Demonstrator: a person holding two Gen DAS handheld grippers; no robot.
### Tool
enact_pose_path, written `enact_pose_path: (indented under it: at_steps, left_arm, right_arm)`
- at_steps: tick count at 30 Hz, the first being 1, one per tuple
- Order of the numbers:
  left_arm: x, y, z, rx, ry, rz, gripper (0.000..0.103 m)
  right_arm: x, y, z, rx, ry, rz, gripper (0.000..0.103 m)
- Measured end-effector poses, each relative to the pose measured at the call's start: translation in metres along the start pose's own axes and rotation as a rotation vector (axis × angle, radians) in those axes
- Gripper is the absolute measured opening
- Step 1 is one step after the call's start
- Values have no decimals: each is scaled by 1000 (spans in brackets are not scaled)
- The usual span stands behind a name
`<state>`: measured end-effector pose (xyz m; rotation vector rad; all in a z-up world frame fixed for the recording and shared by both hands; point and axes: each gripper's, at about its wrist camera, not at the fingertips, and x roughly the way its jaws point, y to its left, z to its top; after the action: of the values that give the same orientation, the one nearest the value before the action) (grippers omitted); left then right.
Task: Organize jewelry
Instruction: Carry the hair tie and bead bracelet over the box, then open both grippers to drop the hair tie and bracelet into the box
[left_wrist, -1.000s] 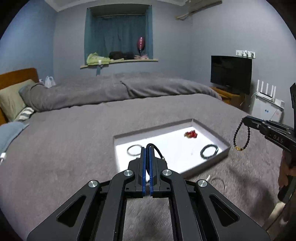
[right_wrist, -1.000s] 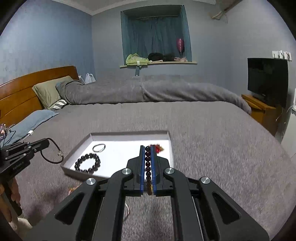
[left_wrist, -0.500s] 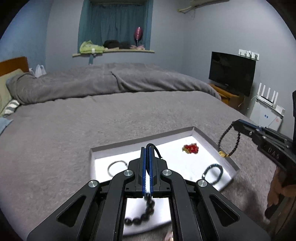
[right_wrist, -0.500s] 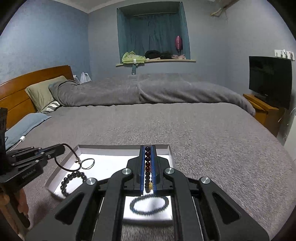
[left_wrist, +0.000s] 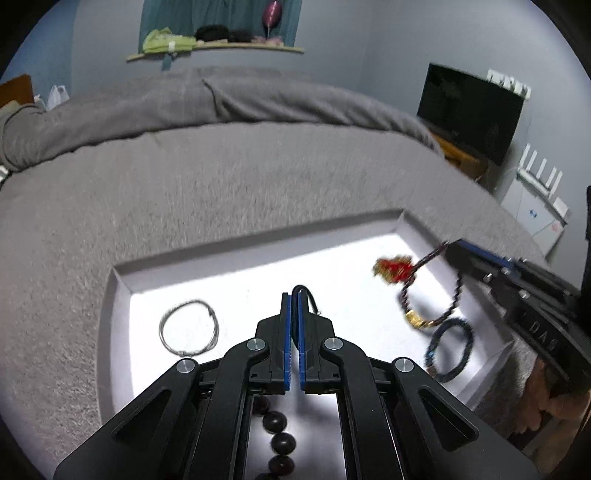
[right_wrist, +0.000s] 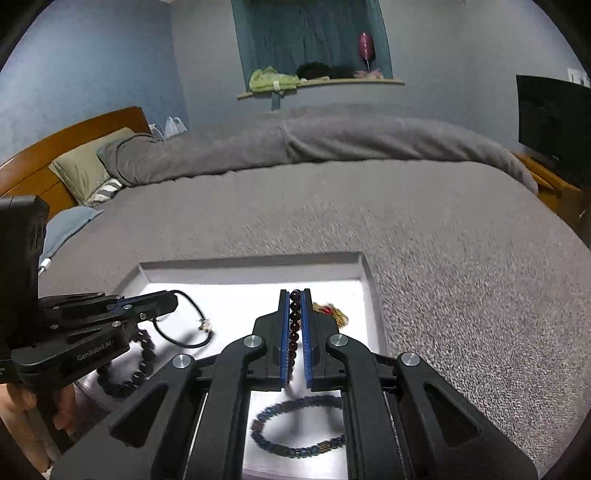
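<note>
My left gripper (left_wrist: 294, 295) hangs over the white tray (left_wrist: 258, 254), shut on a thin black cord bracelet (left_wrist: 312, 299). In the right wrist view that cord (right_wrist: 192, 343) droops from the left gripper (right_wrist: 173, 301) onto the tray floor. My right gripper (right_wrist: 294, 291) is shut on a dark red bead bracelet (right_wrist: 294, 321). From the left wrist view this bracelet (left_wrist: 428, 314), with a gold bead, dangles below the right gripper (left_wrist: 452, 247) over the tray's right side.
Lying in the tray are a silver wire bangle (left_wrist: 188, 332), a red and gold charm (left_wrist: 393, 269), a blue bead bracelet (right_wrist: 295, 428) and a large black bead bracelet (right_wrist: 136, 369). The tray rests on a grey bedspread (right_wrist: 443, 258). A hand (right_wrist: 22, 402) holds the left gripper.
Both grippers have come forward and down from beside the tray to over it, each still carrying its bracelet. The black cord now reaches the tray floor.
</note>
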<state>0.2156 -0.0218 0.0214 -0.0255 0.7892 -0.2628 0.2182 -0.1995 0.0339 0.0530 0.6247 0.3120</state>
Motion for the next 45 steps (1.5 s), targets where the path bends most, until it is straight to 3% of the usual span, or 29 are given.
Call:
enact_pose_path:
  at_steps: [10, 27, 30, 32, 35, 39, 43, 45]
  left_arm:
    - [12, 10, -6, -18, 44, 57, 4]
    - [17, 11, -7, -19, 63, 59, 5]
    - [16, 10, -7, -19, 60, 62, 8]
    - [15, 10, -7, -18, 50, 67, 20]
    - [12, 8, -7, -11, 37, 73, 24]
    - [9, 7, -7, -6, 28, 79, 24]
    - [3, 5, -6, -2, 12, 84, 24]
    - [0, 3, -8, 0, 8, 89, 27]
  right_arm:
    - [12, -9, -12, 2, 57, -73, 6]
    - [26, -8, -16, -5, 100, -91, 6]
    - [24, -10, -15, 0, 93, -89, 6]
    - [24, -10, -16, 2, 90, -88, 8]
    - [21, -11, -15, 8, 81, -86, 8]
    - [15, -12, -14, 14, 49, -84, 26]
    - [10, -12, -13, 18, 35, -85, 28]
    - [8, -14, -13, 25, 30, -90, 40]
